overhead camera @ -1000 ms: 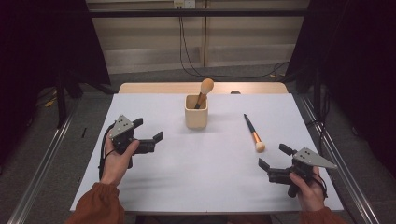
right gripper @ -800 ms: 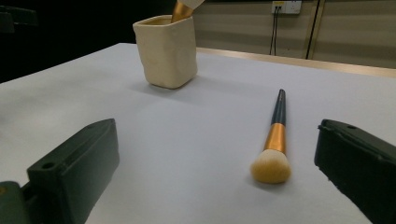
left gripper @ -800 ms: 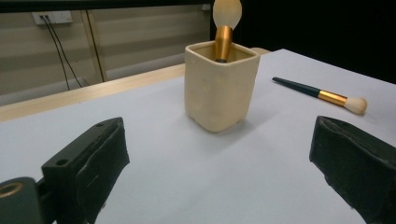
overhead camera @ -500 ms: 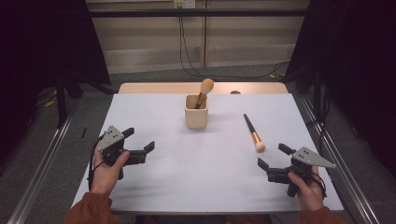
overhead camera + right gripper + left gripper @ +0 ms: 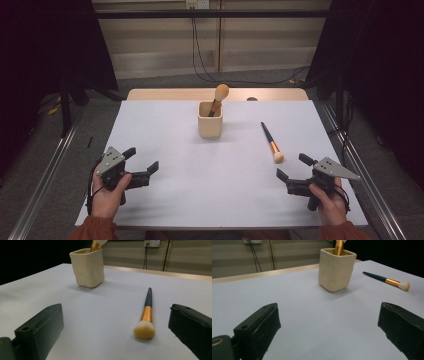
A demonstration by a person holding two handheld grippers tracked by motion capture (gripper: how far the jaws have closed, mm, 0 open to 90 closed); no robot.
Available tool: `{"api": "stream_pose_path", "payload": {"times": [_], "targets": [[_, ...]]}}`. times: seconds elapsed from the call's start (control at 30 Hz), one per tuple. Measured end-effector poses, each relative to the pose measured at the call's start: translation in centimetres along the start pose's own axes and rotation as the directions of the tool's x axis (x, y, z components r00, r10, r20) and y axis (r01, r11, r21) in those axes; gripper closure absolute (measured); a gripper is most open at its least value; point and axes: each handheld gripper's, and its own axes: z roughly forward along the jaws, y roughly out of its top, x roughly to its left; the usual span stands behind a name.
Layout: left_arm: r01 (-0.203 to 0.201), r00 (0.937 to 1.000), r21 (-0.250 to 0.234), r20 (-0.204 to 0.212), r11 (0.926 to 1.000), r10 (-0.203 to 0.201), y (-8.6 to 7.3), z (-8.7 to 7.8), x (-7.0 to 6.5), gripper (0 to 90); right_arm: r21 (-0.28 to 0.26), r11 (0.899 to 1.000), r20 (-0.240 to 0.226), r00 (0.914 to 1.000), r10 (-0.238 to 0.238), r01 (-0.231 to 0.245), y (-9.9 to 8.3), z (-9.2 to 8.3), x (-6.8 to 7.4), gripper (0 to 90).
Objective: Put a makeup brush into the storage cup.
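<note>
Flat on the white table (image 5: 165,130), well right of the cream cup (image 5: 210,120): a loose makeup brush (image 5: 270,142), bristles toward the right gripper (image 5: 292,172), jaws wide, empty. Left gripper (image 5: 142,165) likewise wide, empty, well apart. Best approach, probably: straddle the gold ferrule, close gently, lift level, tip upright beside the standing brush (image 5: 218,97).

your table (image 5: 165,130): plain white top
sitting on it: beige cup (image 5: 210,120), brush inside
lying flat: dark-handled makeup brush (image 5: 270,142)
</note>
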Motion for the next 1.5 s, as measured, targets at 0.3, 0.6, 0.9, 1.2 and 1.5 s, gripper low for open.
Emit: {"api": "stream_pose_path", "payload": {"times": [0.3,0.6,0.9,1.2,1.5], "targets": [[-0.004,0.9998,0.001,-0.017,1.0000,0.004,-0.6,-0.6,-0.1,3.8,-0.001,1.000,0.000,1.0000,-0.002,0.002,0.0,-0.1,0.0,0.0],[0.009,0.9999,0.002,-0.005,1.0000,-0.009,-0.6,-0.2,0.2,3.7,0.004,1.000,0.003,1.0000,0.002,-0.002,0.0,0.0,-0.4,0.0],[0.016,0.9998,0.002,-0.013,0.9999,-0.016,-0.7,-0.2,0.6,3.7,0.001,1.000,0.019,0.9997,0.012,-0.012,1.3,1.7,-1.0,0.0],[-0.003,0.9996,-0.004,-0.028,1.0000,0.003,-0.6,-1.0,0.0,3.7,0.019,0.998,0.017,0.9985,0.052,-0.053,3.3,2.7,-2.3,1.2],[0.004,0.9990,0.000,-0.044,1.0000,-0.004,-0.7,-1.1,-0.1,3.7,0.093,0.995,-0.017,0.9996,0.021,-0.020,5.1,4.7,-3.6,1.1]]}}
